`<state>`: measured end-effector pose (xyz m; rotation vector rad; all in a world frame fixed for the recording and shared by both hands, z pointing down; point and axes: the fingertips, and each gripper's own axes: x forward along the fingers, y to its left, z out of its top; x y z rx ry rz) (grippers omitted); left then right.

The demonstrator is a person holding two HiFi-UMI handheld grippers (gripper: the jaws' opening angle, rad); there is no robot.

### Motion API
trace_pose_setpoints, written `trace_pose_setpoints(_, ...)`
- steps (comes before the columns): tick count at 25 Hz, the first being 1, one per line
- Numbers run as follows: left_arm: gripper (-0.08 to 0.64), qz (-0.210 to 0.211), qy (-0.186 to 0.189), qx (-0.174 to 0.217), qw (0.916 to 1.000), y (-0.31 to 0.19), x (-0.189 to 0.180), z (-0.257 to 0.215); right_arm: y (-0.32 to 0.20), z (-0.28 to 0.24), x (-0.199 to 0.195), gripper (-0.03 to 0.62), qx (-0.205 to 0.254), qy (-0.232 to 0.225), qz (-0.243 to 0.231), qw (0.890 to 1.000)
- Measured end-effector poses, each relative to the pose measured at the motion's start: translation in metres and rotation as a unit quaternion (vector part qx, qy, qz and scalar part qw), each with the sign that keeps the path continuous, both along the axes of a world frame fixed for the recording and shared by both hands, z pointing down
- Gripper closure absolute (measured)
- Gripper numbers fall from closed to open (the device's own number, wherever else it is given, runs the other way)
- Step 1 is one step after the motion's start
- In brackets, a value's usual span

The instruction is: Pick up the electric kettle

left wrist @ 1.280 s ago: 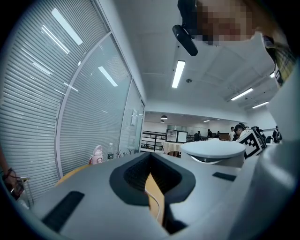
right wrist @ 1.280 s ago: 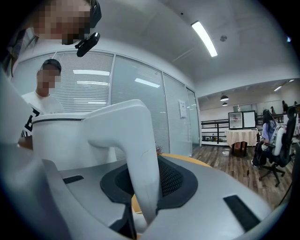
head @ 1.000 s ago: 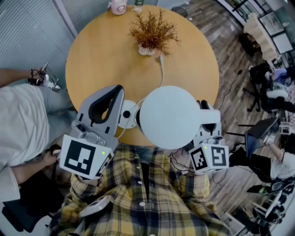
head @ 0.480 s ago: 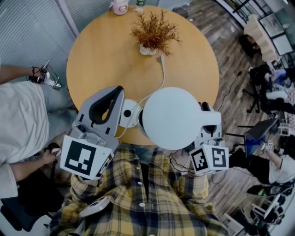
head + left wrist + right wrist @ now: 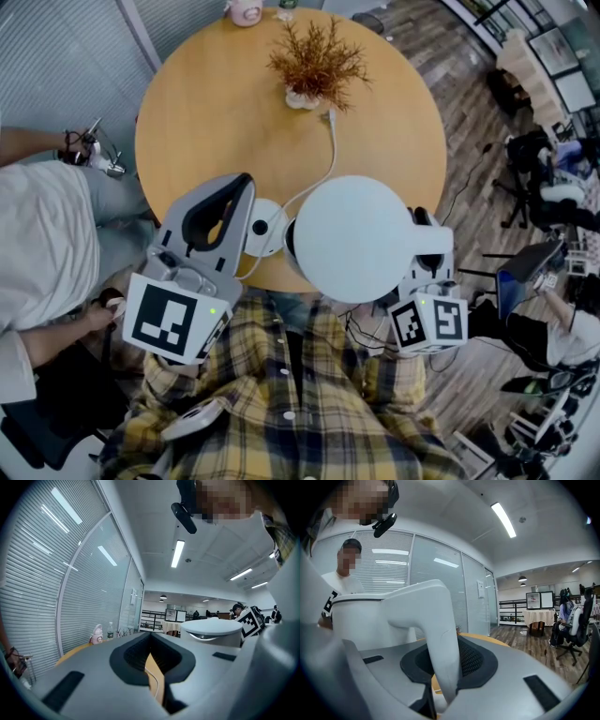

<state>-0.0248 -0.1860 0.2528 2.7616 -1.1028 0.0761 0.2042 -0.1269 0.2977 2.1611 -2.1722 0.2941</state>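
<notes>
Along the left runs a glass wall [image 5: 66, 56] with slatted blinds, and a person [image 5: 37, 244] in a white top sits just beside the round wooden table [image 5: 206, 112]. At the table's far edge stand a pink cup [image 5: 242, 11] and a bottle [image 5: 285, 9]. The left gripper [image 5: 234, 202] hangs over the near left part of the tabletop with its jaws brought together on nothing; only a thin slit of wood and cord shows between them.

Just to its right the white base [image 5: 261, 228] lies on the table. A white cord [image 5: 326, 155] runs from it up toward the dried plant [image 5: 314, 61] in its small pot near the far side.

The kettle [image 5: 354, 239] is off that base, over the table's near edge, with its lid up and its handle [image 5: 440, 634] turned right. The right gripper [image 5: 422, 234] is clamped on that handle, which stands upright between its dark pads.

Beyond the table on the right is plank floor [image 5: 469, 112], with office chairs [image 5: 539, 164] and desks further off.
</notes>
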Motion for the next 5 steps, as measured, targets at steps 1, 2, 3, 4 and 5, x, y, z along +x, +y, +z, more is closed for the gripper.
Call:
trace_pose_setpoints(1,0.557,0.000,-0.001,0.000,1.0000,-0.0007,0.0002,0.0008,-0.0007,0.0007,0.0004,0.500,0.000,0.000,0.000,1.000)
trace_pose_setpoints(2,0.557,0.001,-0.002,0.000,1.0000,-0.0013,0.0003,0.0016,-0.0011,0.0012,0.0009,0.500,-0.001,0.000,0.001,1.000)
trace_pose_setpoints(3,0.557,0.001,-0.002,0.000,1.0000,-0.0018,0.0005,0.0023,-0.0011,0.0017,0.0015,0.500,-0.001,0.000,0.002,1.000)
trace_pose_setpoints(4,0.557,0.002,-0.003,0.000,1.0000,-0.0021,0.0007,0.0028,-0.0009,0.0020,0.0022,0.500,-0.002,0.000,0.003,1.000)
trace_pose_setpoints(5,0.557,0.002,-0.003,-0.001,1.0000,-0.0023,0.0009,0.0033,-0.0007,0.0023,0.0028,0.499,-0.002,0.000,0.005,1.000)
